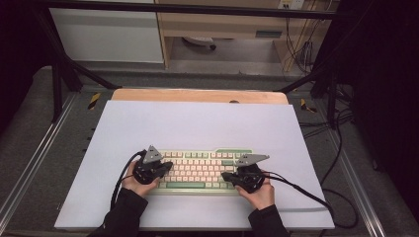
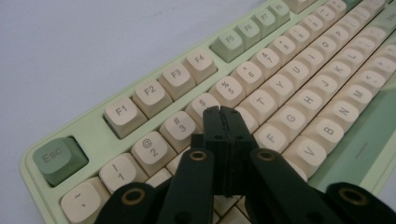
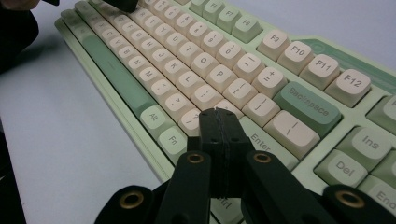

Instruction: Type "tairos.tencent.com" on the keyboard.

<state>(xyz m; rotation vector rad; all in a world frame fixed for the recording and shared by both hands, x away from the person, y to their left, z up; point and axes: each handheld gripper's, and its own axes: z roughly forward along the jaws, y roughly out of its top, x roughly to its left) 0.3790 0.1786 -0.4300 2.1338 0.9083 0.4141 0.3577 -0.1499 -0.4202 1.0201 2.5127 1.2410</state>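
Note:
A pale green keyboard (image 1: 200,169) with cream and green keycaps lies on the white mat near the front of the table. My left gripper (image 1: 167,166) hovers over its left end, jaws pressed together with nothing between them; in the left gripper view its tip (image 2: 223,113) sits above the keys near 4 and R. My right gripper (image 1: 226,176) is over the keyboard's right end, also shut and empty. In the right gripper view its tip (image 3: 219,114) hangs above the keys just left of Enter (image 3: 261,140).
The white mat (image 1: 197,123) covers a wooden tabletop (image 1: 197,95). Black cables (image 1: 306,192) trail from the right gripper across the mat's right side. Black frame struts (image 1: 59,74) stand at the table's back corners.

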